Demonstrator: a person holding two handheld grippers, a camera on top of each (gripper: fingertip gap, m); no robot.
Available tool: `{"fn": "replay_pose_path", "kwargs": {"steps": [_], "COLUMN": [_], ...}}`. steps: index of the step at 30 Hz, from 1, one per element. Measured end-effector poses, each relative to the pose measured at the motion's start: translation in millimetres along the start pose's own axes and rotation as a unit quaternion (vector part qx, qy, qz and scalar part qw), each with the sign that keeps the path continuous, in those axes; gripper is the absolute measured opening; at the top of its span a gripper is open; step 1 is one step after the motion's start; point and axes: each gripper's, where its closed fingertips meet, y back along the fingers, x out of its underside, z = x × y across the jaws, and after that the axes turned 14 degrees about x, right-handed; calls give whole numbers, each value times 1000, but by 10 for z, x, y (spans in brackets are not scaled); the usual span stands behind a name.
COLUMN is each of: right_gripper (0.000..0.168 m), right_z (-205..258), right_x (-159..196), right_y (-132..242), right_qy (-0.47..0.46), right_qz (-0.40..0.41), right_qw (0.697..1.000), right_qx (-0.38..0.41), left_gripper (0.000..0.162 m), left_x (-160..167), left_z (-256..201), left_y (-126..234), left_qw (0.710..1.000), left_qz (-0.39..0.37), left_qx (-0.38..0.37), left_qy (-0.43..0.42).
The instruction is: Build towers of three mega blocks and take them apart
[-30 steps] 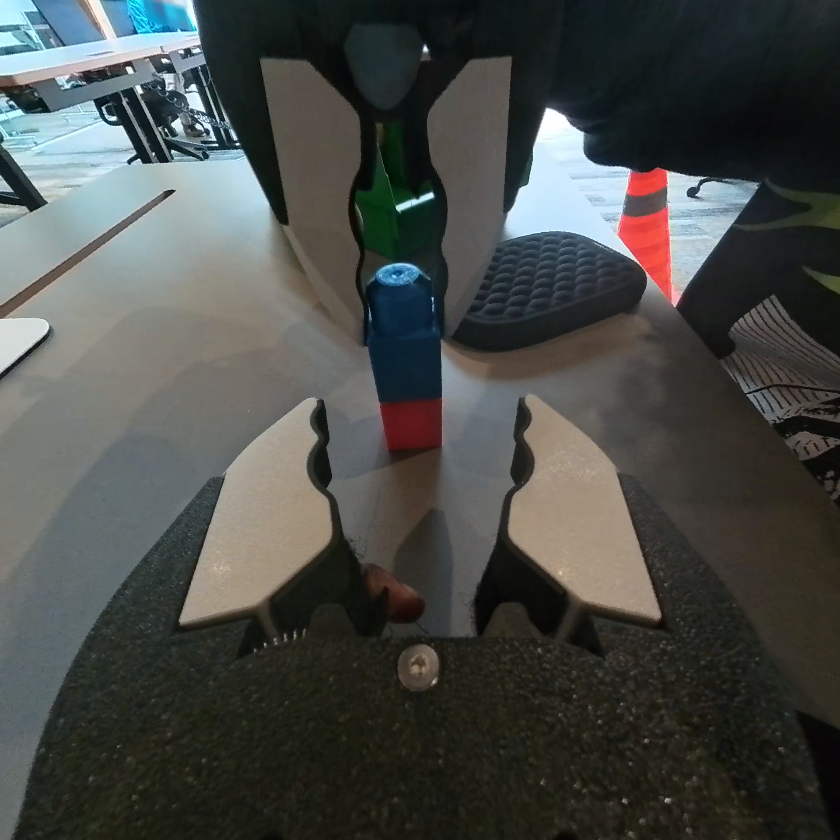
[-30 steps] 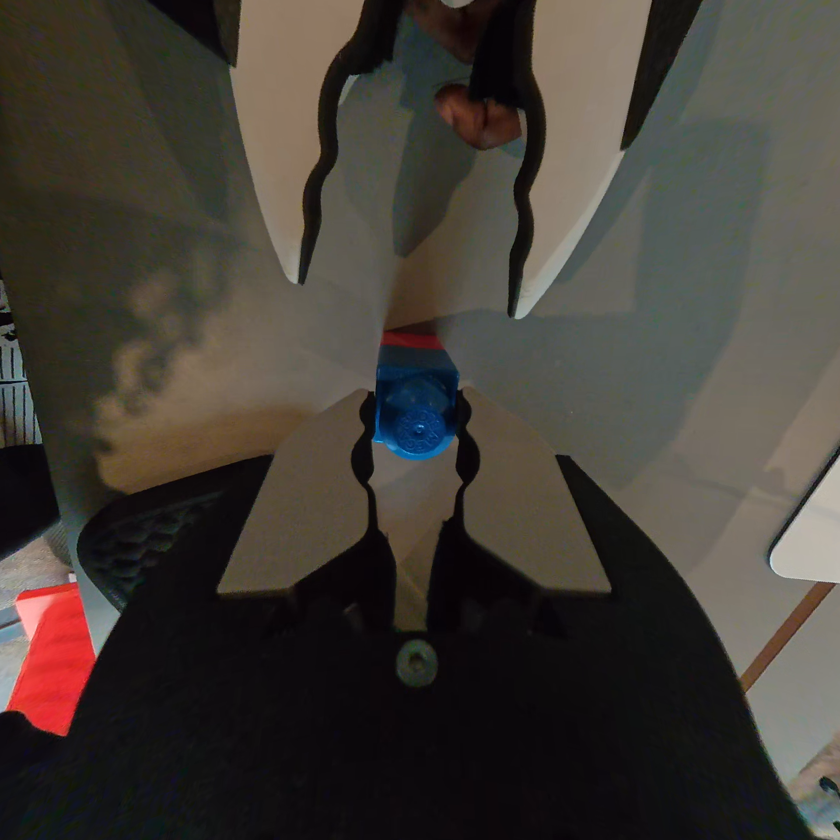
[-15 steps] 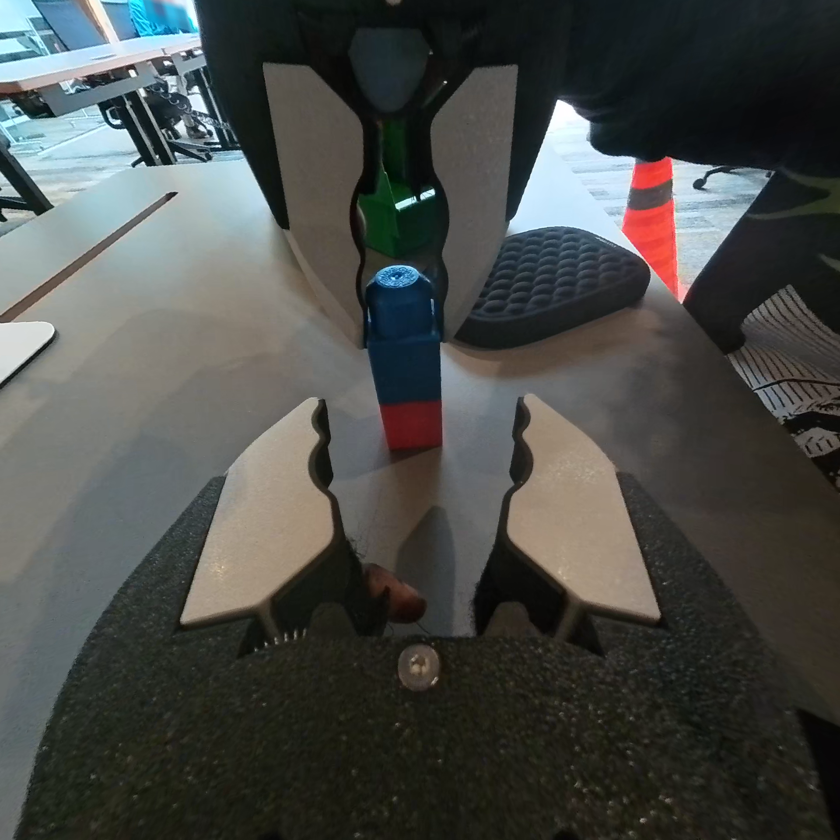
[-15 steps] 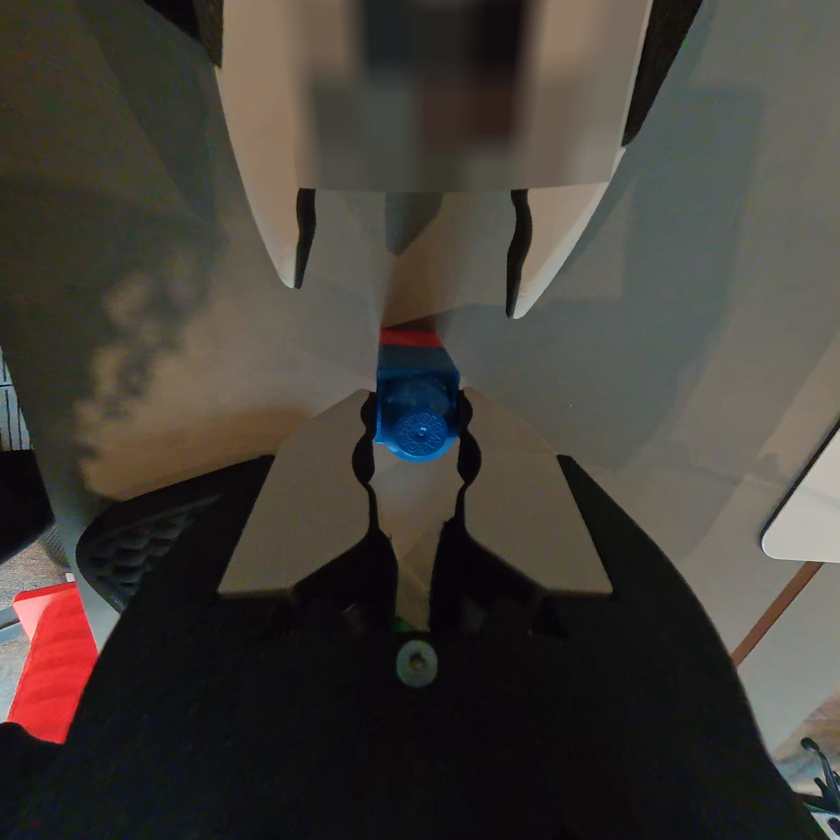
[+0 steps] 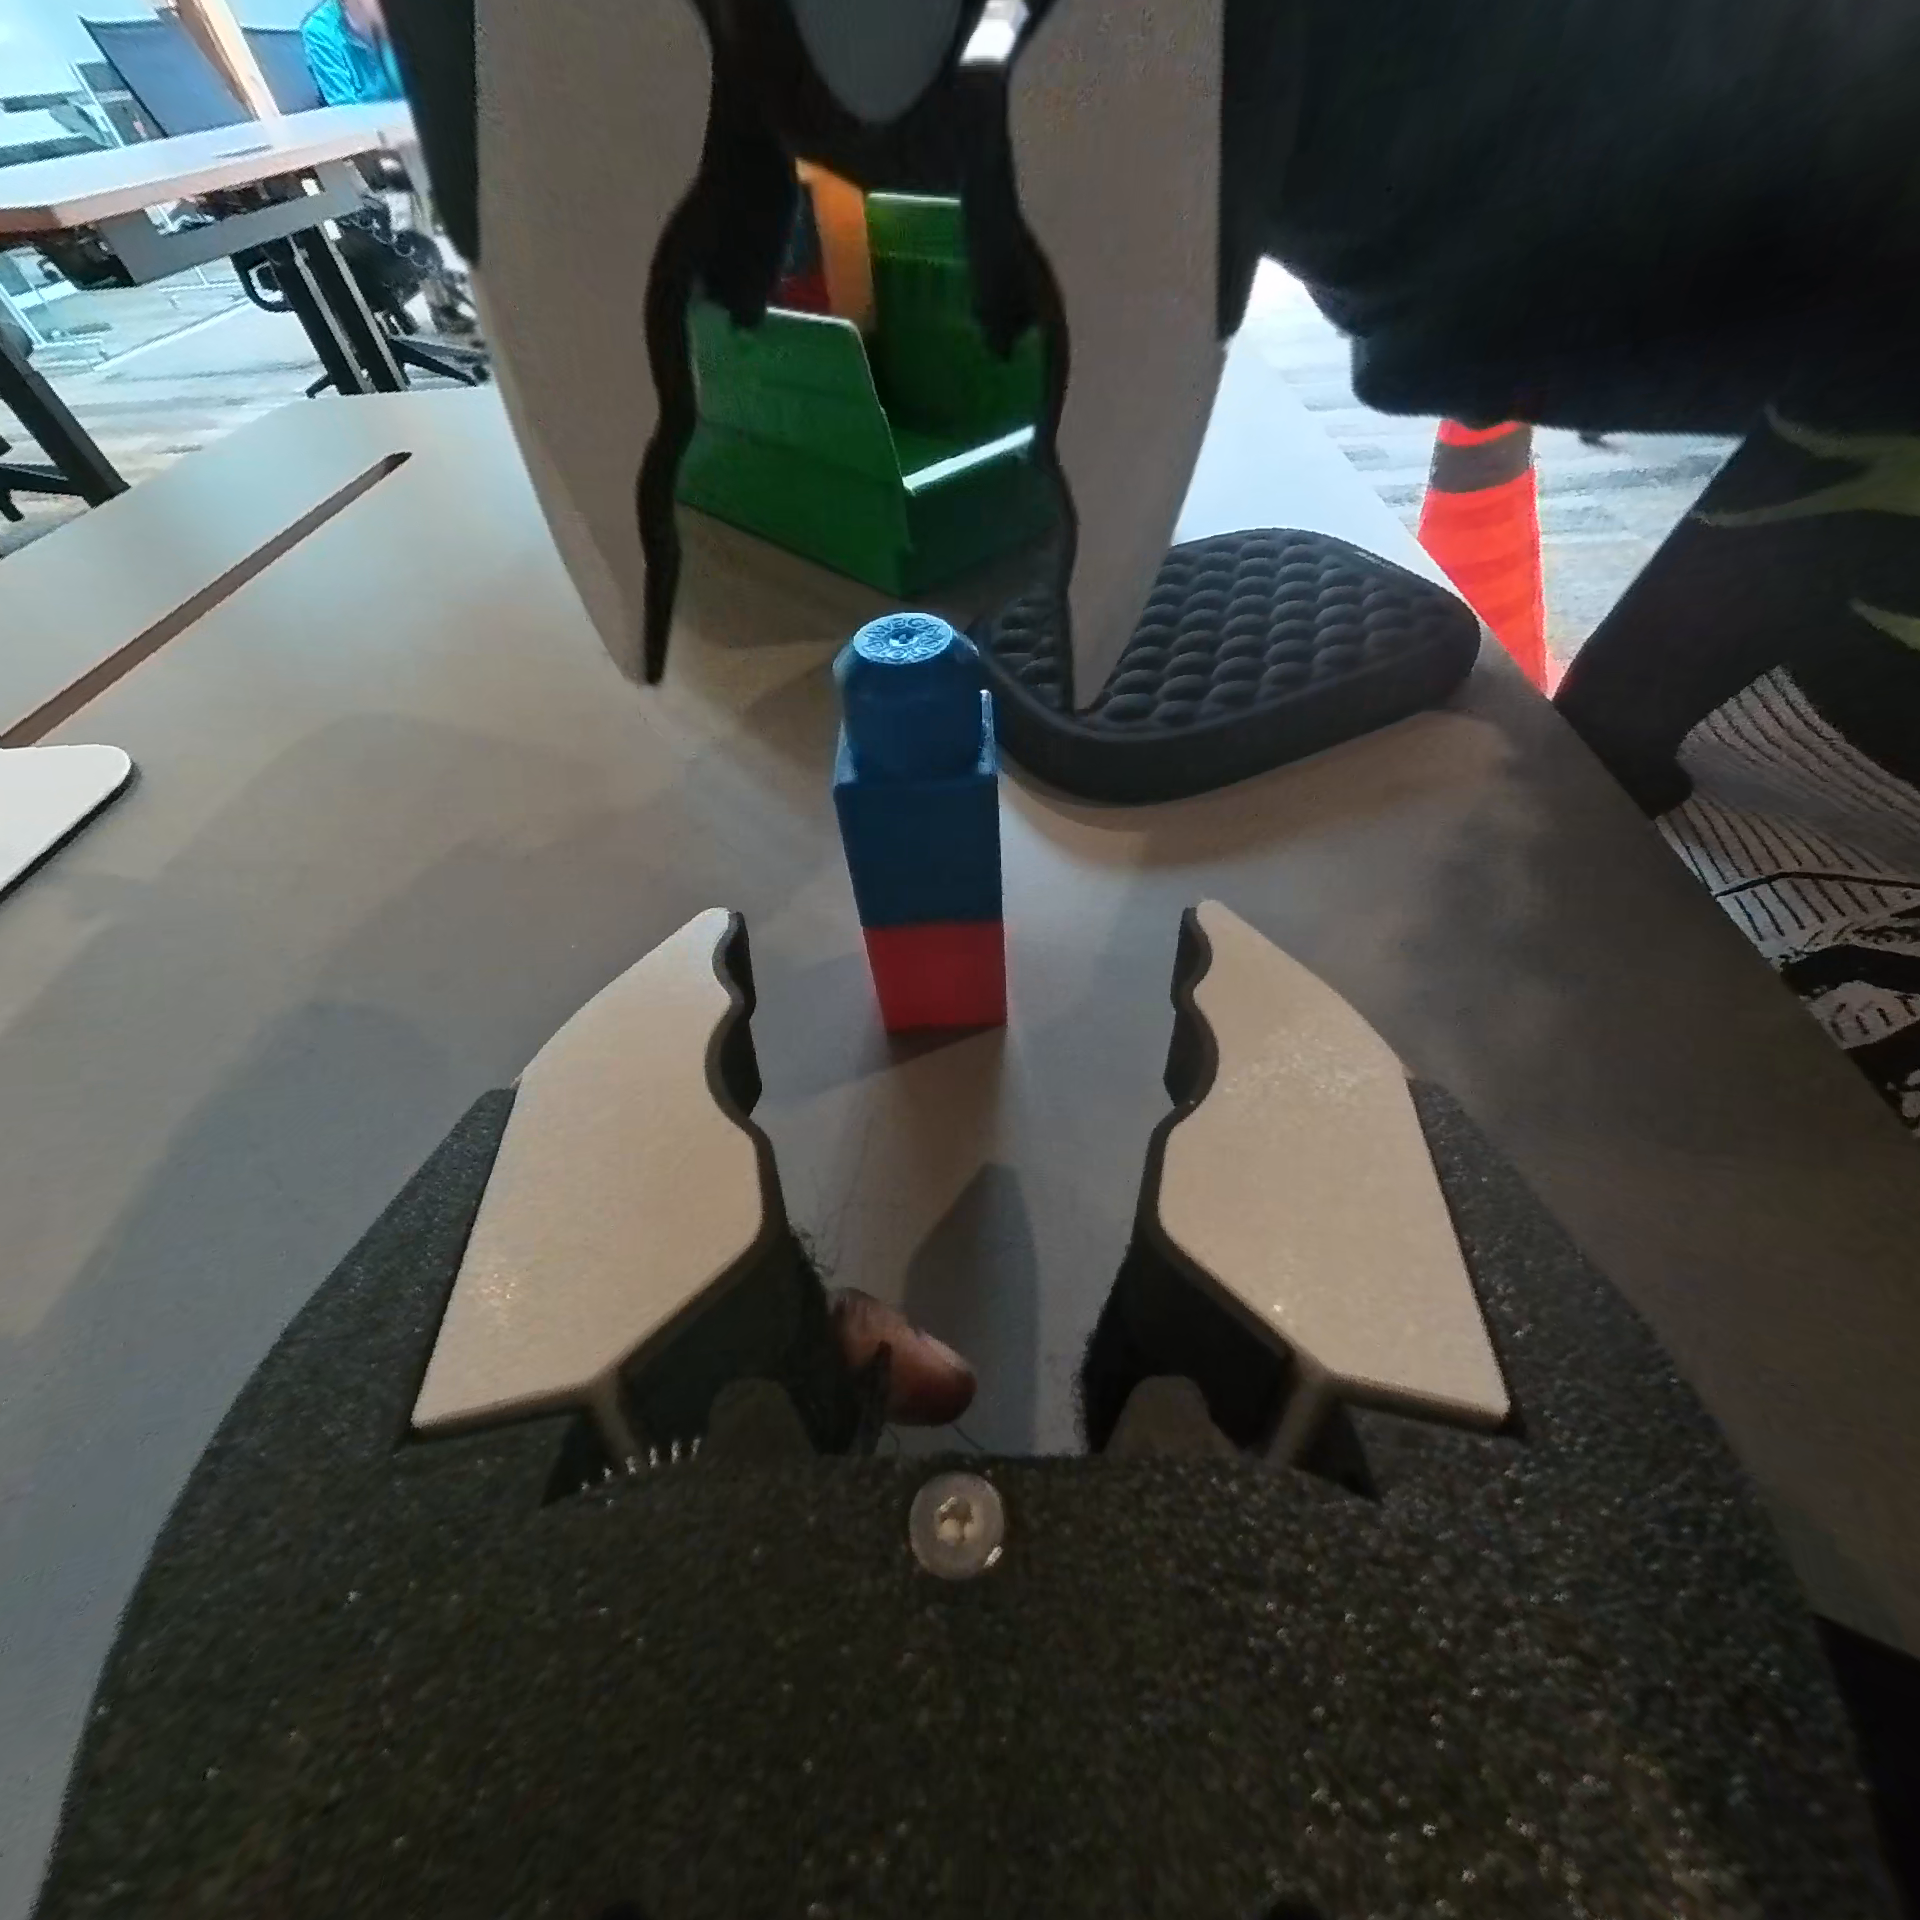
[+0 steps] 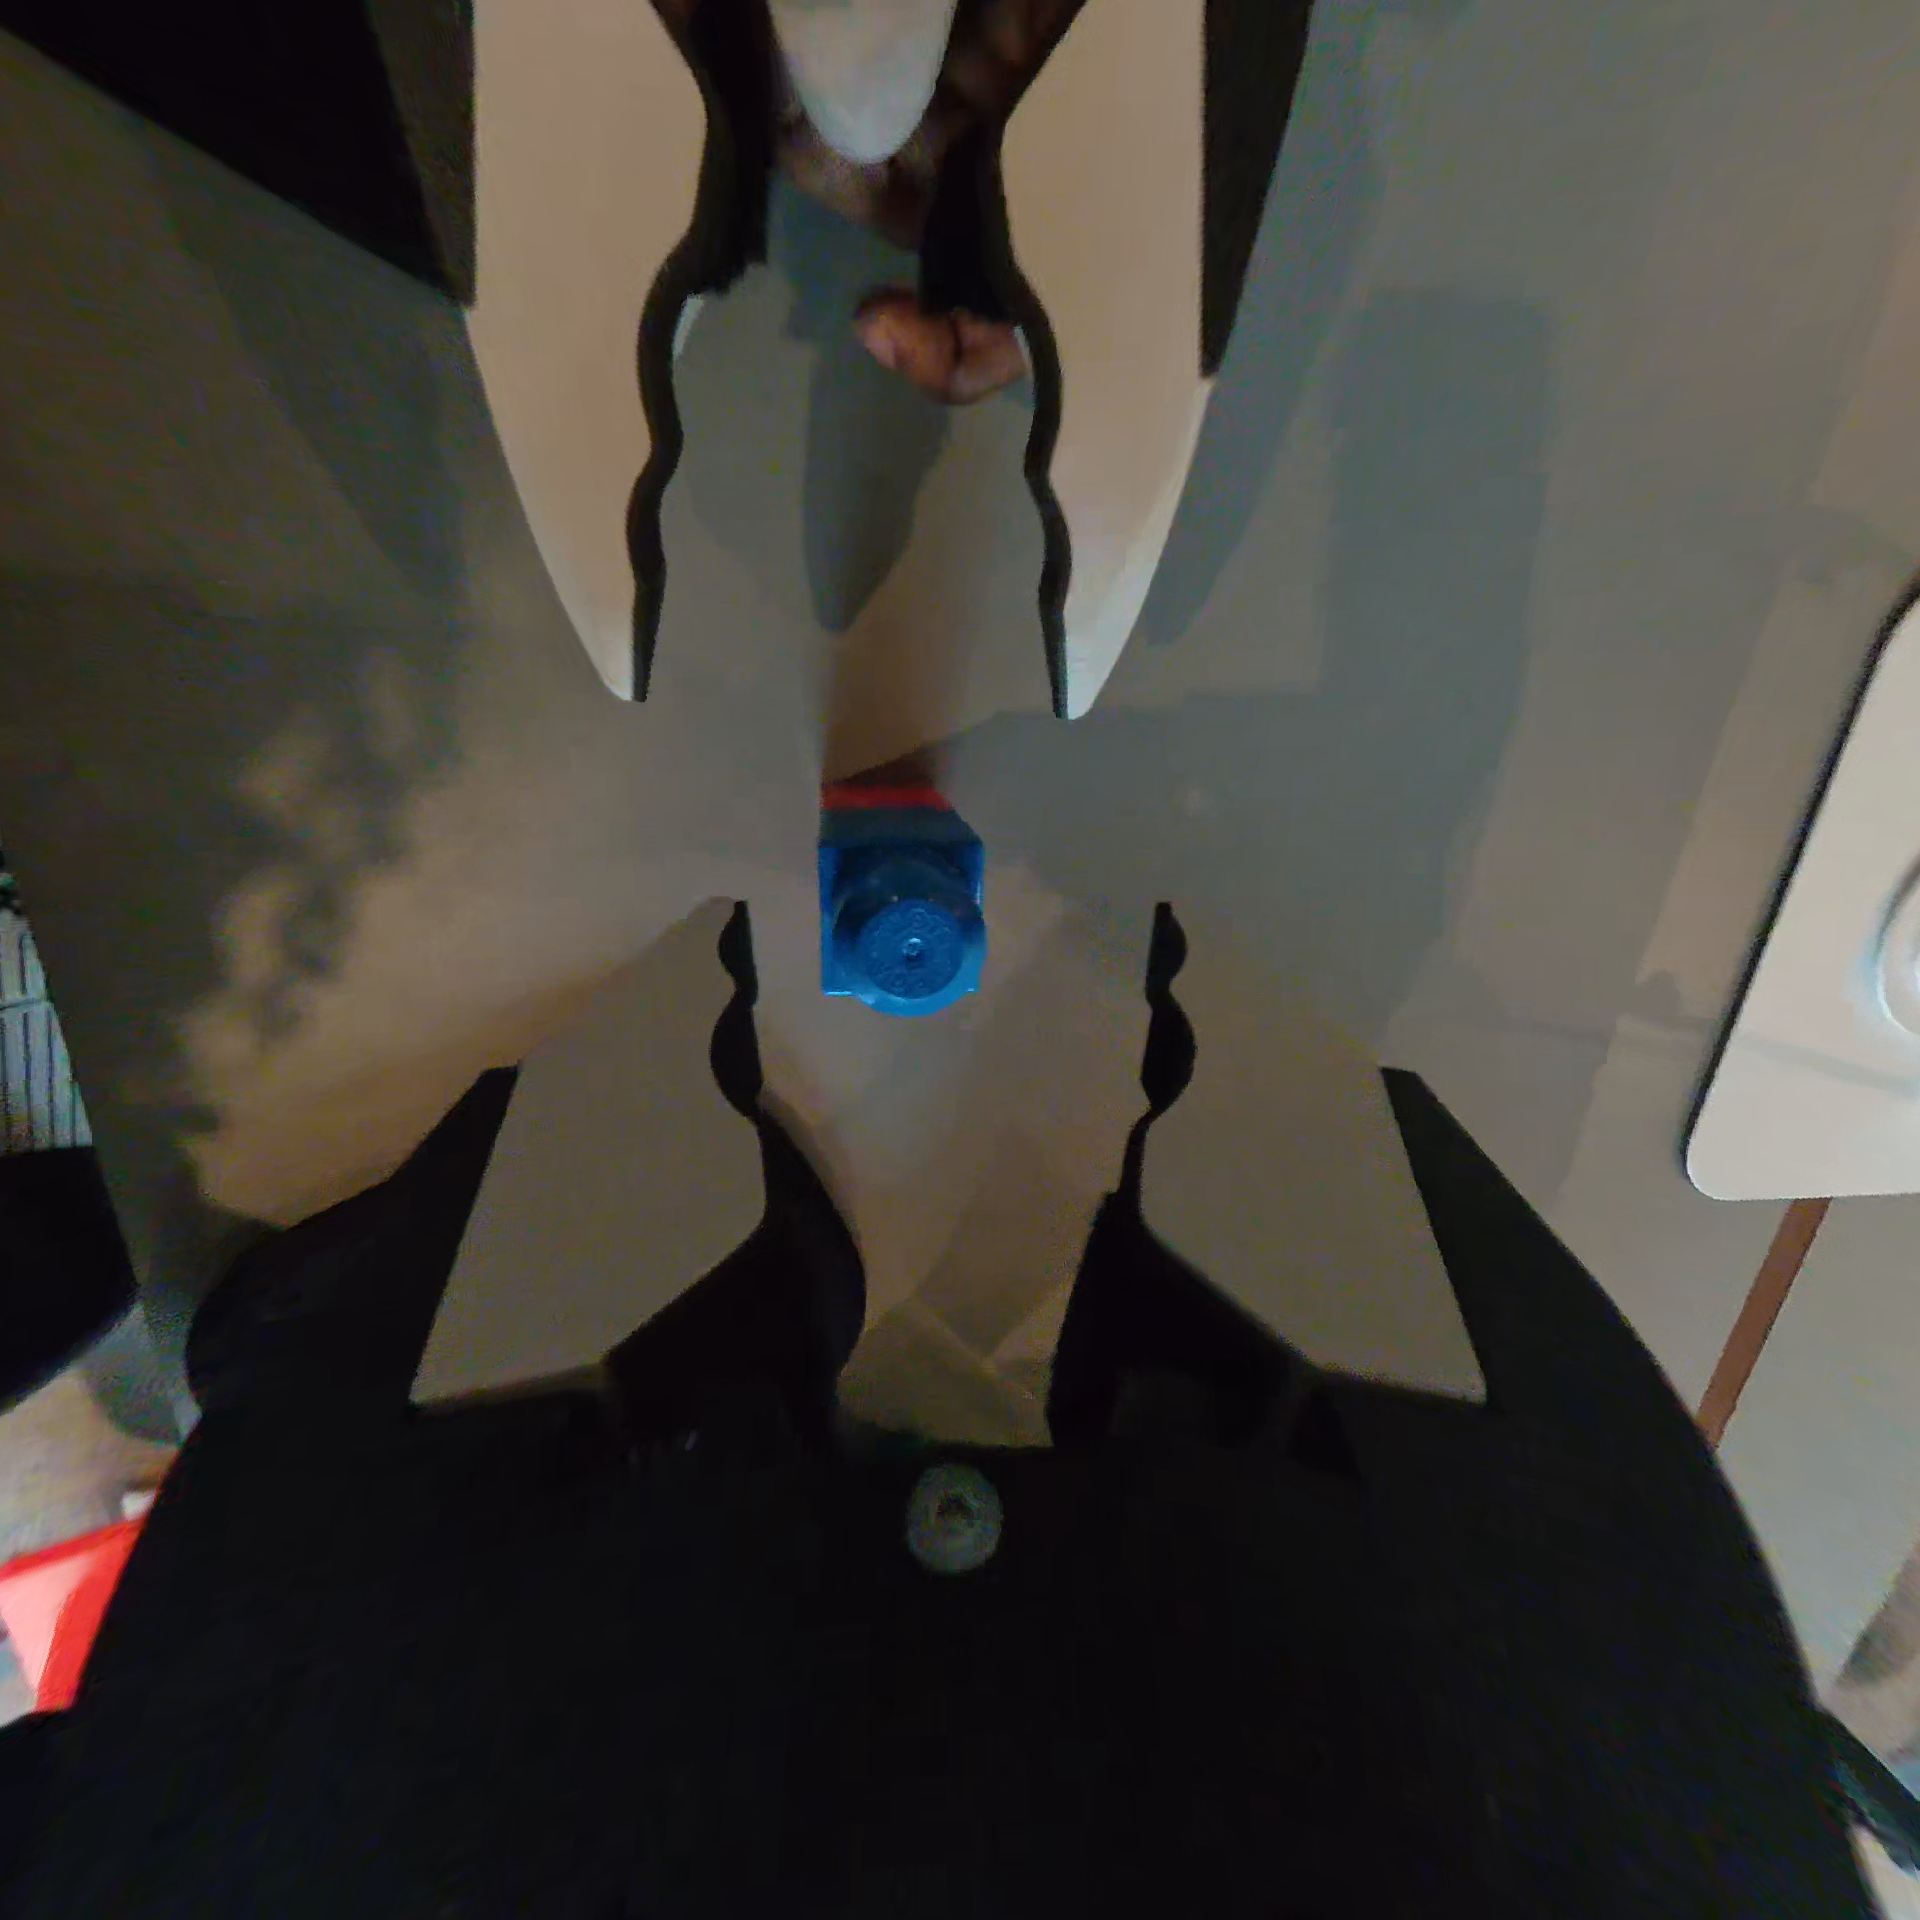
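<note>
A short tower stands upright on the grey table (image 5: 364, 883): a blue block (image 5: 914, 821) stacked on a red block (image 5: 943, 977). My left gripper (image 5: 961, 920) is open and empty, its tips just in front of the tower on either side. My right gripper (image 5: 868, 686) is open and empty, pointing down from above and behind the tower. In the right wrist view the blue block's stud (image 6: 904, 951) shows from above between my right gripper's (image 6: 951, 914) spread fingers, not touched. A sliver of red (image 6: 883, 798) shows beyond it, then the left gripper (image 6: 852, 707).
A green bin (image 5: 831, 457) holding more blocks stands behind the tower. A black honeycomb pad (image 5: 1247, 644) lies at the back right by the table edge, an orange cone (image 5: 1486, 520) on the floor beyond. A white flat object (image 5: 52, 800) lies at far left. Some 5 cm of space lies between my two pairs of fingers.
My right gripper has opened, let go of the blue block's top and drawn back upward. The tower stays standing. The left gripper has not moved.
</note>
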Motion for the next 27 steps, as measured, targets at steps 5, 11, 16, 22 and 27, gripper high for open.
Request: {"fn": "replay_pose_path", "kwargs": {"steps": [5, 11, 16, 22, 27], "right_gripper": [87, 84, 85, 84, 82], "right_z": [-25, -93, 33, 237, 204], "right_x": [-71, 109, 358, 506, 562], "right_y": [293, 568, 638, 434, 456], "right_qy": [-79, -214, -287, -326, -345], "right_qz": [-127, -328, -406, -430, -440], "right_qw": [988, 907, 842, 818, 803], "right_qx": [48, 156, 208, 196, 208], "left_gripper": [77, 77, 76, 73, 72], "left_x": [-7, -7, -13, -91, -124], "left_z": [4, 6, 18, 49, 57], "left_y": [7, 2, 7, 84, 138], "left_qw": [1000, 1000, 1000, 999, 998], "left_qz": [-3, 0, -3, -39, -44], "left_qx": [-2, -7, -11, -26, -37], "left_qy": [1, -4, -1, -2, -6]}}
